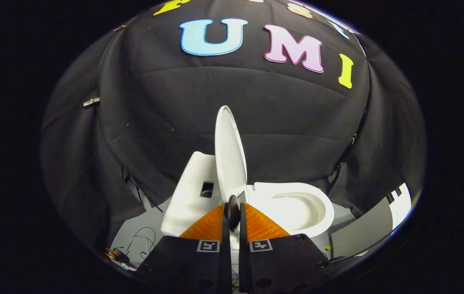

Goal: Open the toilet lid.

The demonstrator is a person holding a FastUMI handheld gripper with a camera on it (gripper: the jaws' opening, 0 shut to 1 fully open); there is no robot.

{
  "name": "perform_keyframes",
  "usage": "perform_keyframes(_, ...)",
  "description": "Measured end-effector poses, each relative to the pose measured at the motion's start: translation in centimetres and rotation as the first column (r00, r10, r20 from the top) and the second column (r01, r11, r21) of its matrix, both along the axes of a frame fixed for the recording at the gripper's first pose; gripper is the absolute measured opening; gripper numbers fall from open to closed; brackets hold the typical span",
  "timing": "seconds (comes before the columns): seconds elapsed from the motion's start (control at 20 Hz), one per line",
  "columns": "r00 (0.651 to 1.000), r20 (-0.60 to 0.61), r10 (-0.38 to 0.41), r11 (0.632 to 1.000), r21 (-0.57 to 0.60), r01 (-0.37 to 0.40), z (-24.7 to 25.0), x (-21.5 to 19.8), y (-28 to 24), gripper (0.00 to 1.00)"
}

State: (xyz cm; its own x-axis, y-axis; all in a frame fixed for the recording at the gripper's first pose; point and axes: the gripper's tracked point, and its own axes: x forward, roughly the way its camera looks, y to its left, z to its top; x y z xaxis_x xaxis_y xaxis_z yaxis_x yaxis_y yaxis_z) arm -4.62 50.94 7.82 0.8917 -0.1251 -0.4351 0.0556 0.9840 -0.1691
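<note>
Gripper [234,212]: nearest item, fingers drawn together w/ only a thin slit between them; a small dark round piece sits in that slit near the tips, prob. part of the rig, can't tell more. Fingers hold nothing of the toilet; tips lie just in front of the lid's lower edge, contact not clear. Judged: closed fingers serve as a pusher/lifter rather than a clamp, so no grip on the lid is needed. Toilet lid [229,155]: white, oval, just ahead of tips, stood up near vertical and seen almost edge-on, hinge end low beside the fingertips. Judged: task looks essentially done, lid past the balance point or close to it; risk is it dropping back if left short of the tank. Tank [189,192]: white block w/ a dark rectangular cut-out, immediately behind the lid on its back side, acts as the stop the lid leans toward. Bowl [301,206]: white, rim and hollow exposed on the lid's other side, open to view since lid is up. Floor [134,237]: pale grey, some thin loose wires near the tank base. Grey panel [364,230]: lies beyond the bowl, purpose unclear. Booth wall [297,122]: black cloth, farthest, backs the whole set.
</note>
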Motion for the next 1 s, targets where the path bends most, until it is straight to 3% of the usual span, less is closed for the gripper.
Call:
perform_keyframes(0.3, 0.998, -0.054, 0.046, 0.999, 0.031, -0.044, -1.0, 0.1, 0.3, 0.21)
perform_keyframes(0.4, 0.995, -0.071, 0.064, 0.995, 0.081, -0.058, -1.4, -0.3, 0.8, 0.41)
perform_keyframes(0.55, 0.996, -0.060, 0.072, 0.996, 0.059, -0.068, -0.5, -0.3, 0.4, 1.00)
perform_keyframes(1.0, 0.992, 0.032, 0.125, 0.986, 0.110, -0.128, 4.2, -0.6, 0.5, 0.99)
